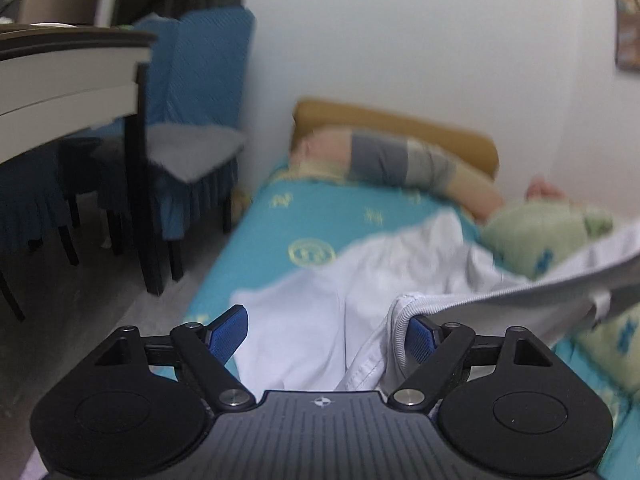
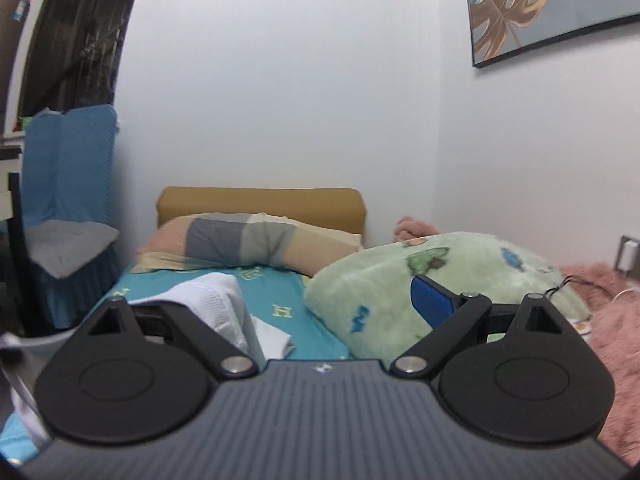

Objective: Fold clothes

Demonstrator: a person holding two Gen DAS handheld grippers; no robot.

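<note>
So the bed (image 1: 280, 232) takes up most of both views, with a smooth teal sheet printed with pale yellow letters and round emblems. At its head there's a padded mustard headboard (image 2: 260, 200), rectangular with rounded corners, and a long soft pillow (image 2: 248, 244) in peach, grey and cream blocks lying in front of it.

On the right side of the bed sits a puffy fleece blanket (image 2: 380, 276), pale green with little blue and green cartoon shapes, bunched into a mound. Behind that there's some shaggy pink throw (image 2: 616, 328) along the wall.

Left of the bed is a chair (image 1: 200, 80) in a ribbed blue cover with a pleated skirt and a flat grey cushion on the seat, plus the edge of a surface (image 1: 60, 72) with a dark leg. A framed gold-leaf picture (image 2: 520, 8) hangs on the white wall.

The clothes: a white garment (image 1: 320, 300), smooth thin fabric, crumpled on the near part of the sheet. One ribbed, corded hem of it lifts off toward the right, stretched into a taut band.

The left gripper (image 1: 324, 334) has its blue textured fingers (image 1: 226, 334) spread wide, with the garment lying between them; the hem drapes against the right one.

The right gripper (image 2: 320, 304): only one blue finger shows, the other is buried under ribbed white cloth, so I can't tell if it's pinching anything.
</note>
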